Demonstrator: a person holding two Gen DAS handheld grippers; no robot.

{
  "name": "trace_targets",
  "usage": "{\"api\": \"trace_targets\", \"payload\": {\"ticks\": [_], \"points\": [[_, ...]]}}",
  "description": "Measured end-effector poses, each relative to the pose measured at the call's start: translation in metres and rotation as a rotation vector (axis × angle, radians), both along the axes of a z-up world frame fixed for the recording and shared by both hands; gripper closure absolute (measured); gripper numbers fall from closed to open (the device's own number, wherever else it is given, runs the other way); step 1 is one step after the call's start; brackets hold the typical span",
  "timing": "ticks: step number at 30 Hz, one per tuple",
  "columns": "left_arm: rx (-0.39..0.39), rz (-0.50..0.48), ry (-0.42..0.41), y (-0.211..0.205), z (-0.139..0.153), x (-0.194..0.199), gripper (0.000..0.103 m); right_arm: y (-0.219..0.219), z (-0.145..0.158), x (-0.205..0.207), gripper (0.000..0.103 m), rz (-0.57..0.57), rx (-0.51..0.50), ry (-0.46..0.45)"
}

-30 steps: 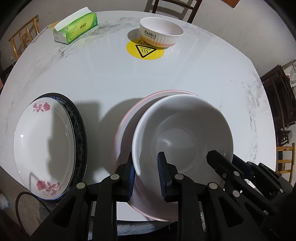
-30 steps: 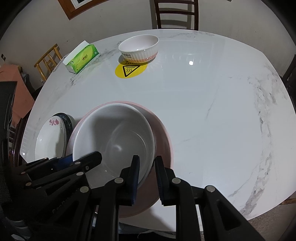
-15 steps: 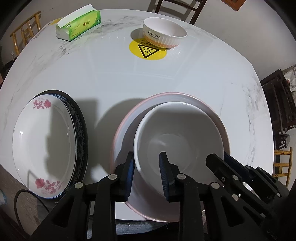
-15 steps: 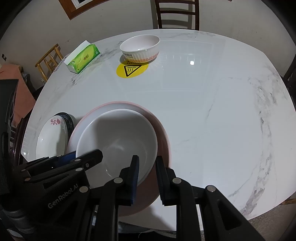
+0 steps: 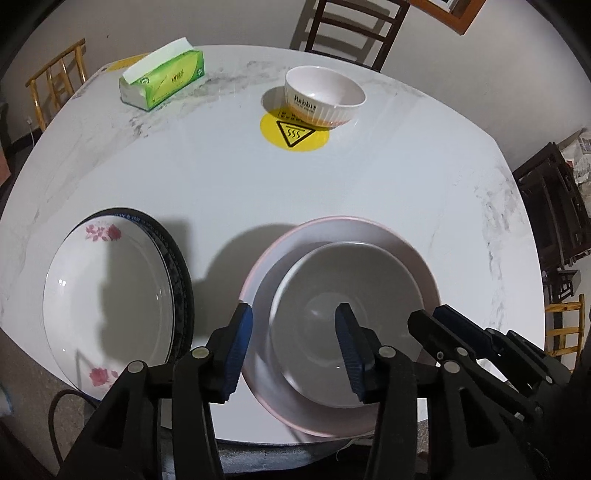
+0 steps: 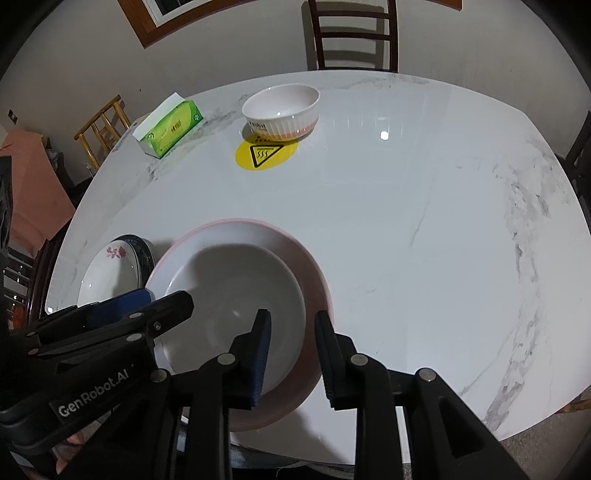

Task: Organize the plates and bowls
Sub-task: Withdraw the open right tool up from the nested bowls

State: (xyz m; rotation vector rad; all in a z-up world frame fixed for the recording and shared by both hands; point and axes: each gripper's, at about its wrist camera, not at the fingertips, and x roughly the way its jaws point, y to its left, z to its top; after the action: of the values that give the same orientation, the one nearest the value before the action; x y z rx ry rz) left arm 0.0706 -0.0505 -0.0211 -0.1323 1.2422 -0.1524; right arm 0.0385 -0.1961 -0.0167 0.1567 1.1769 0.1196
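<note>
White bowl (image 5: 347, 325) sat inside pink-rimmed plate (image 5: 373, 230) at table's (image 5: 221, 177) near edge. Left gripper (image 5: 293, 349) & right gripper (image 6: 291, 349) jaws were opening, straddling bowl's rim w/o pressing (both pointing steeply down).

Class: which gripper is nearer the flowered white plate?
Left. The left gripper, jaws opening around the white bowl's rim, sits beside the flowered white plate; the right gripper straddles the bowl's far rim.

A green tissue box (image 5: 162, 79) is sitting on the white table (image 5: 221, 177). A yellow sticker (image 5: 294, 131) is lying near it. A dark chair (image 6: 352, 35) is standing behind.
</note>
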Motion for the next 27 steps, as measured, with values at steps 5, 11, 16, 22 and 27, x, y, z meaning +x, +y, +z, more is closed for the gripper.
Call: {"api": "trace_targets", "payload": {"ticks": [5,11,16,22,27], "points": [[-0.018,-0.007,-0.043,0.001,0.008,0.002,0.058,-0.002,0.007,0.001,0.078,0.007,-0.011,-0.035],[-0.017,-0.007,-0.081,0.003,0.014,0.007,0.054,-0.006,0.01,0.006,0.078,0.014,-0.003,-0.061],[0.001,0.008,-0.097,0.008,0.013,0.014,0.053,-0.009,0.012,0.013,0.078,0.026,-0.036,-0.086],[0.047,0.032,-0.118,0.015,0.01,0.028,0.051,-0.021,0.013,0.031,0.078,0.039,-0.039,-0.104],[0.082,0.045,-0.102,0.021,0.001,0.048,0.051,-0.035,0.008,0.054,0.078,0.021,-0.041,-0.095]]}}
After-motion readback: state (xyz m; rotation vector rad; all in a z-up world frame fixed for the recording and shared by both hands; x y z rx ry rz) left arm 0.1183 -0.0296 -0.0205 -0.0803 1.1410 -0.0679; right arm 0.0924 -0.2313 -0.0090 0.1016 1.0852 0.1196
